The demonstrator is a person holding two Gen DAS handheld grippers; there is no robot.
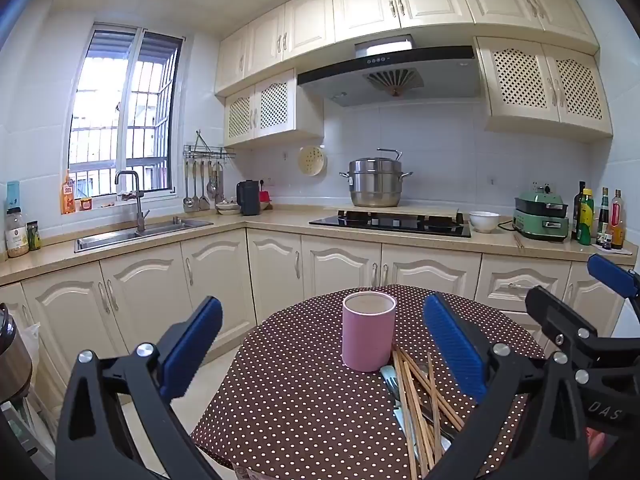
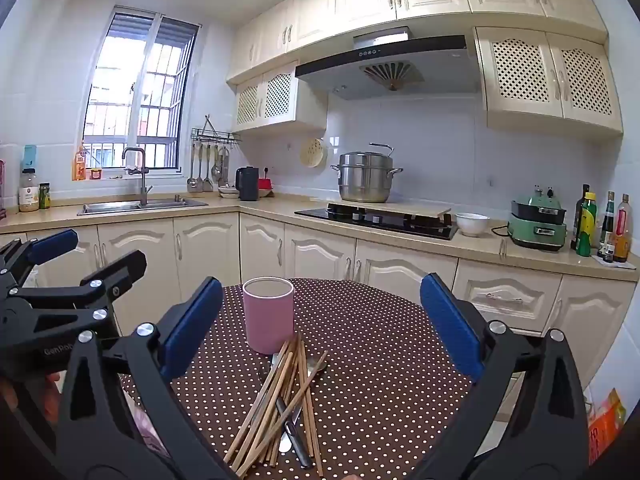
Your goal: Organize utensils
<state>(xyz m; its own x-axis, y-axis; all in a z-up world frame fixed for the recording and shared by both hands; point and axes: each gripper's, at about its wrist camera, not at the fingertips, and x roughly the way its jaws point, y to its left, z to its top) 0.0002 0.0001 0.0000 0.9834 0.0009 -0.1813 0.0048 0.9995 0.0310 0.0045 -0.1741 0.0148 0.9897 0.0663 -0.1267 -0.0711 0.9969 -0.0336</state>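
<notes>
Progress: nothing sorted yet, I judge; my pink holder (image 2: 268,314) stands upright and looks empty.
Utensils: chopsticks (image 2: 280,408) and metal cutlery (image 2: 294,436) lie heaped on the dotted worktop (image 2: 380,360), just in front of the holder.
My left gripper (image 1: 320,352): spread wide, holding nothing.
My right gripper (image 2: 320,340): spread wide, holding nothing.
Left to do: every piece into the holder.

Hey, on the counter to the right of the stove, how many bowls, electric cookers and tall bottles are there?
White bowl: 1
Green electric cooker: 1
Tall bottles: 4
Total: 6
</notes>
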